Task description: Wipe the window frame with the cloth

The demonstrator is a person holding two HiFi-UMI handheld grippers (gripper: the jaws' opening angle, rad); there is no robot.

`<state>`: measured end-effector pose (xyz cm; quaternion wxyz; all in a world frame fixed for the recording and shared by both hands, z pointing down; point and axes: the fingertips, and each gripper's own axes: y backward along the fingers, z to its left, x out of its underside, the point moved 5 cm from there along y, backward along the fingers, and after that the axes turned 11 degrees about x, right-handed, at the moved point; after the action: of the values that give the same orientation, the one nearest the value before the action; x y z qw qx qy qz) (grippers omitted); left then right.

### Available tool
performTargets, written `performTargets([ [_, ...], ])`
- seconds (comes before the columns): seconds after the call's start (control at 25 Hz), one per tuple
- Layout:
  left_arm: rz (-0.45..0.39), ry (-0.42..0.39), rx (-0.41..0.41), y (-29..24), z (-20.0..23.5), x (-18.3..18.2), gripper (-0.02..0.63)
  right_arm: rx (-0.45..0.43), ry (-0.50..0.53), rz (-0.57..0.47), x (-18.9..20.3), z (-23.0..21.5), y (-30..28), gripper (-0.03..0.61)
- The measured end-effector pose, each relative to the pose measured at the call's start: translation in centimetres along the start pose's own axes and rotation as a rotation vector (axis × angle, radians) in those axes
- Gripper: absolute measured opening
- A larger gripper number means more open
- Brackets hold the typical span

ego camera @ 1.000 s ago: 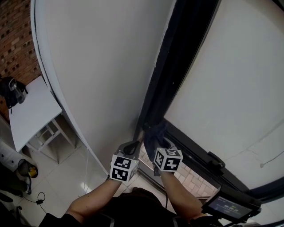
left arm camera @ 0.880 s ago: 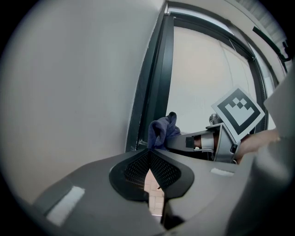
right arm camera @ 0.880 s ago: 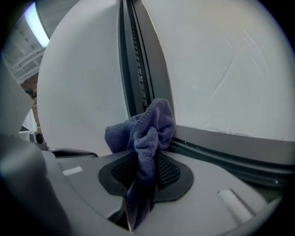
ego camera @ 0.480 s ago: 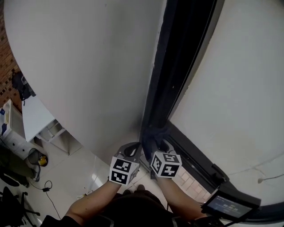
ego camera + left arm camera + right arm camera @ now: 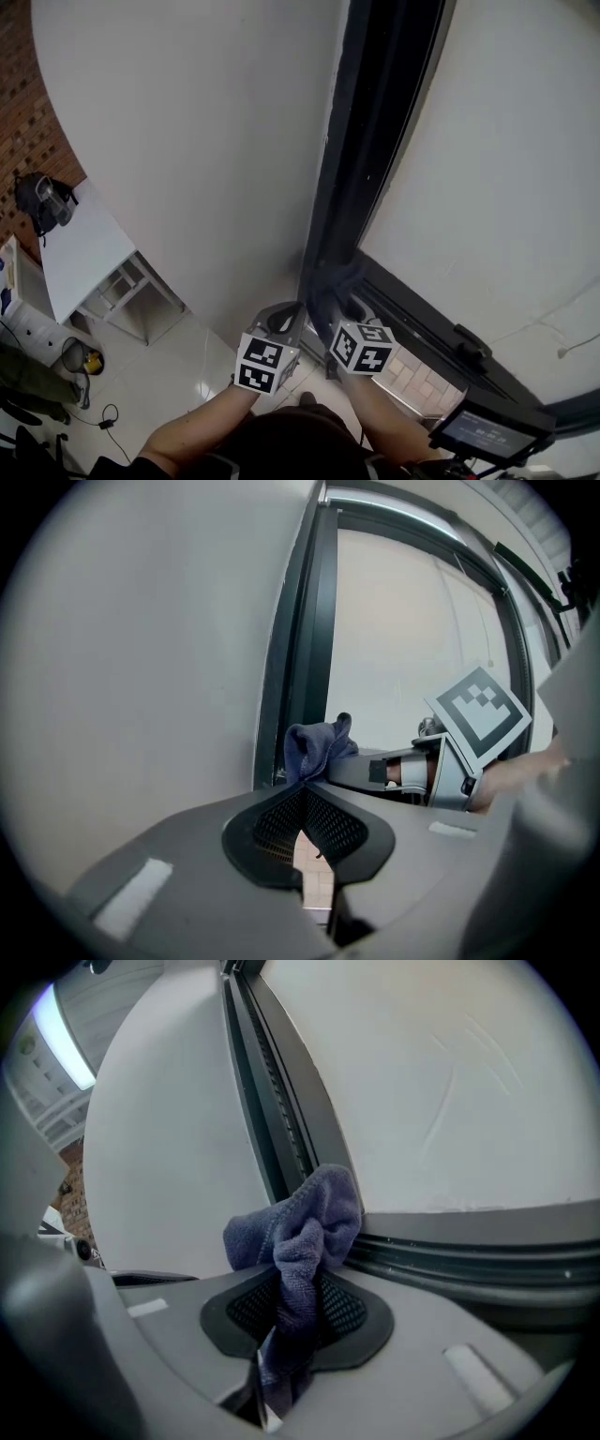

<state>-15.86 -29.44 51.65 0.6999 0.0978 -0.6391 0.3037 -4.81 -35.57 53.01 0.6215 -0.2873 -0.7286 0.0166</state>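
brick wall point(image 5: 37, 112) far left | white worktop point(image 5: 80, 262) beside it, black bag point(image 5: 42, 202) on top | cable point(image 5: 103, 417) on tiled floor point(image 5: 169, 375) | small lit screen point(image 5: 487, 433) lower right

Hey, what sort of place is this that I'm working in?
Probably an indoor room, maybe a workshop or office, beside a big window: there's a dark window frame, a tiled floor, and a white table near a brick wall.

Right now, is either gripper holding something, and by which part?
The right gripper is shut on the blue cloth, pinching its bunched middle. The left gripper is shut and holds nothing.
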Motion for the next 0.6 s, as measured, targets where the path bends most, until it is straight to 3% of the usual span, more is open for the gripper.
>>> performTargets([
  [0.16, -0.025, -0.010, 0.096, 1.2, -0.8, -0.1, -0.008, 0.041, -0.021, 0.017, 1.4, 1.3, 1.2, 0.089],
  [0.44, -0.005, 0.024, 0.113, 3.2, 0.1, 1.4, -0.008, 0.077, -0.066, 0.031, 1.8, 2.0, 0.4, 0.087],
  [0.6, 0.000, -0.002, 0.108, 2.9, 0.7, 1.3, -0.006, 0.100, -0.109, 0.020, 1.0, 1.5, -0.8, 0.087],
])
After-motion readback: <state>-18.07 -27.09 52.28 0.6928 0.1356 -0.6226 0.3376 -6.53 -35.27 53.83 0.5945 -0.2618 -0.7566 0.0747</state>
